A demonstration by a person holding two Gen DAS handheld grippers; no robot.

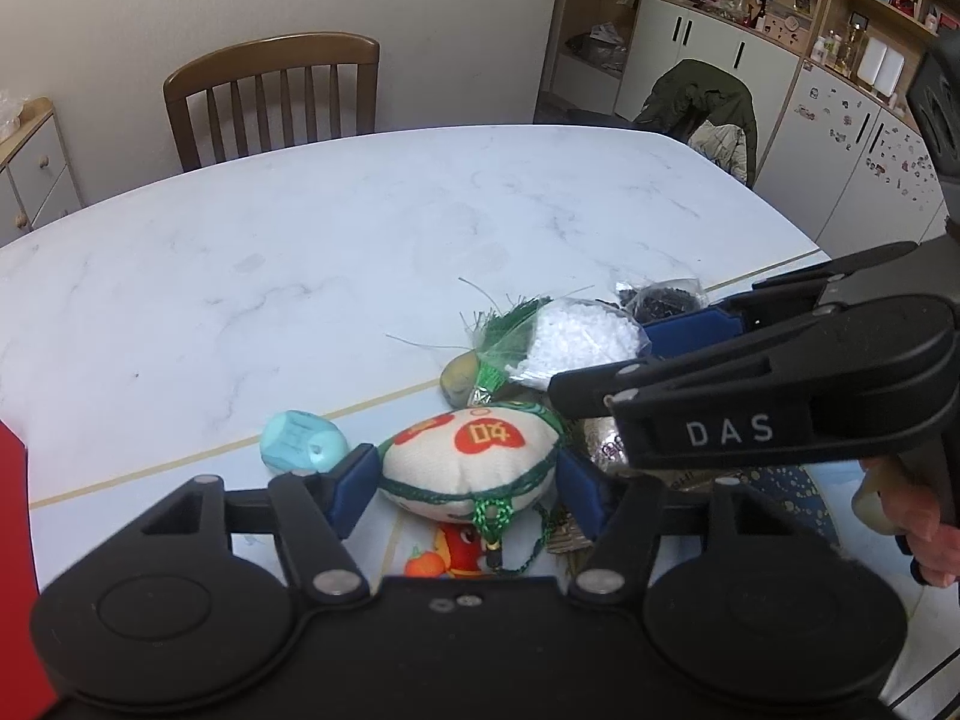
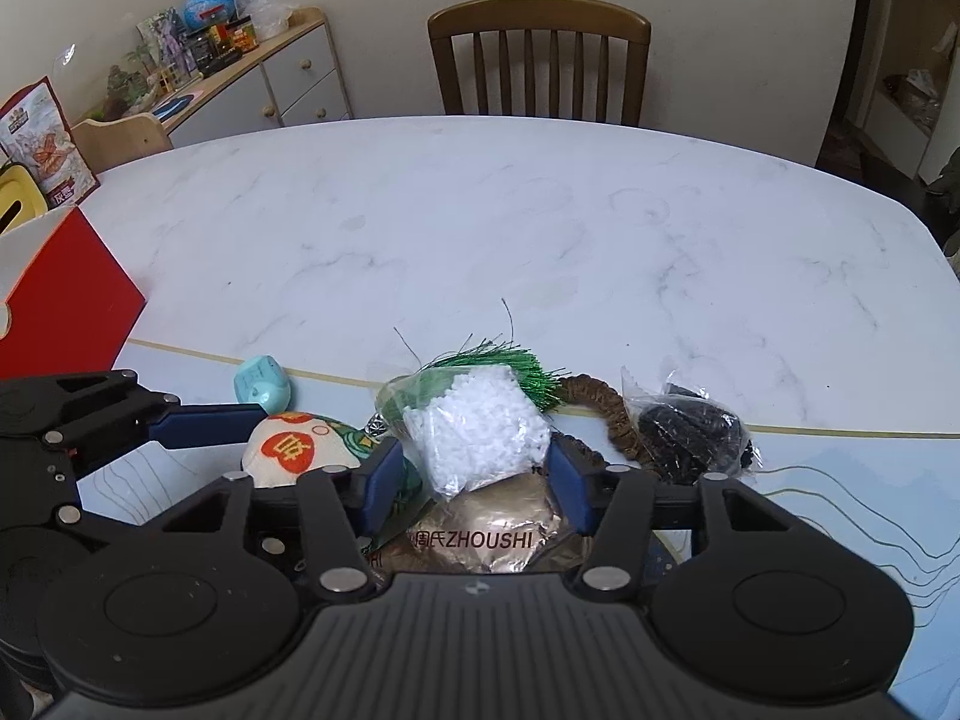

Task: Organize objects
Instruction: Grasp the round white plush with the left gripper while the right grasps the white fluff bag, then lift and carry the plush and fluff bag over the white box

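Observation:
A cream stuffed pouch (image 1: 468, 456) with red apple prints and green cord lies on the mat. My left gripper (image 1: 468, 489) is shut on it, one blue pad against each side. In the right wrist view the same pouch (image 2: 288, 450) shows at the left, with a left finger (image 2: 204, 423) alongside it. A clear bag of white beads (image 2: 474, 438) sits between the pads of my right gripper (image 2: 475, 483), which press its sides. A gold foil packet (image 2: 498, 522) lies under that bag. In the left wrist view the right gripper (image 1: 600, 360) comes in from the right onto the bead bag (image 1: 582, 336).
A teal block (image 1: 303, 441) lies left of the pouch. A green tassel (image 2: 498, 363), a brown braided cord (image 2: 600, 402) and a bag of black beads (image 2: 690, 432) lie just beyond. A red box (image 2: 60, 288) stands at the left. A wooden chair (image 2: 540, 54) is at the marble table's (image 2: 480, 210) far side.

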